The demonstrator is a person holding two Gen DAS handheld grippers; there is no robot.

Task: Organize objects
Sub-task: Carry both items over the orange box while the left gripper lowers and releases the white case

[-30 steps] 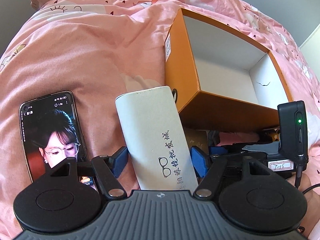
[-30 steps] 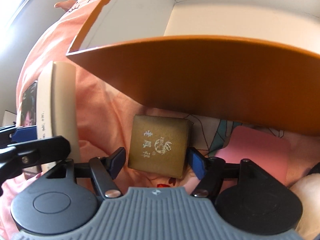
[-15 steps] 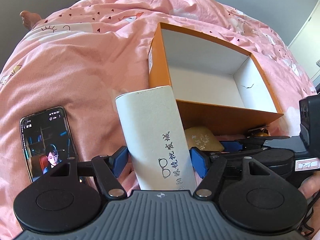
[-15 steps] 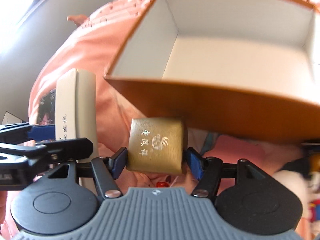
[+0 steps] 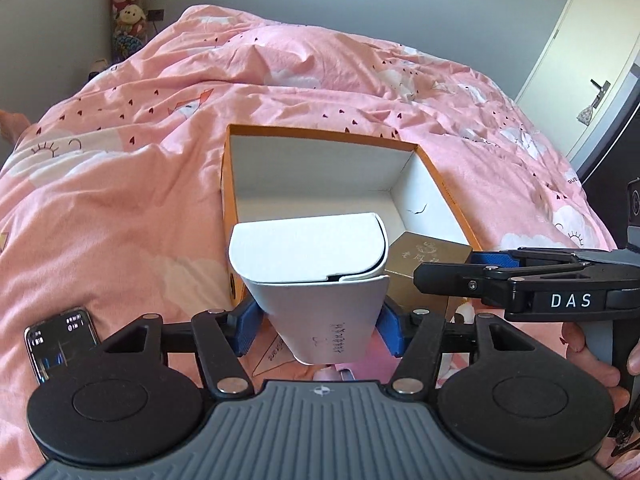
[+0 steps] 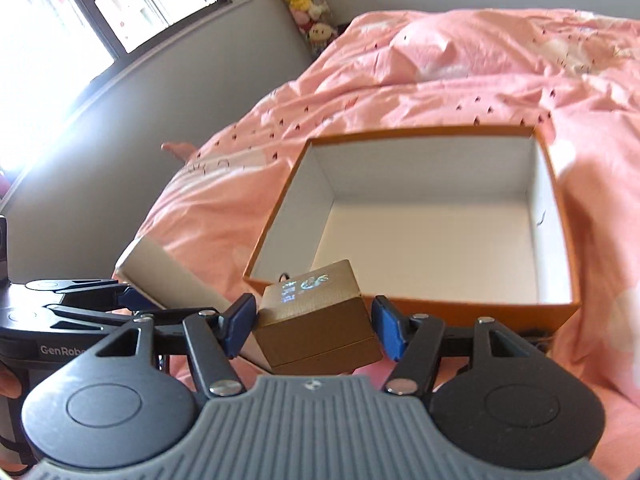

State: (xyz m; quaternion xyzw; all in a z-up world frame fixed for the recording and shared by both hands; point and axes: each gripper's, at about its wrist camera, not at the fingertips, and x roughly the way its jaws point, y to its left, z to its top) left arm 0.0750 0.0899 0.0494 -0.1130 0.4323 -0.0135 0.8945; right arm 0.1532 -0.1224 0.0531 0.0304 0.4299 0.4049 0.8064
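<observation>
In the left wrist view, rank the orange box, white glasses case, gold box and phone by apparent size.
1. orange box
2. white glasses case, though it sits close to the camera, so it looks larger than it is
3. and 4. gold box and phone: both partly hidden and look alike, so unranked.

Both boxes now hang clear of the bedcover: the left gripper, its jaws just closing, tips the white case up, and the right gripper lifts the gold box to the orange box's near rim.
</observation>
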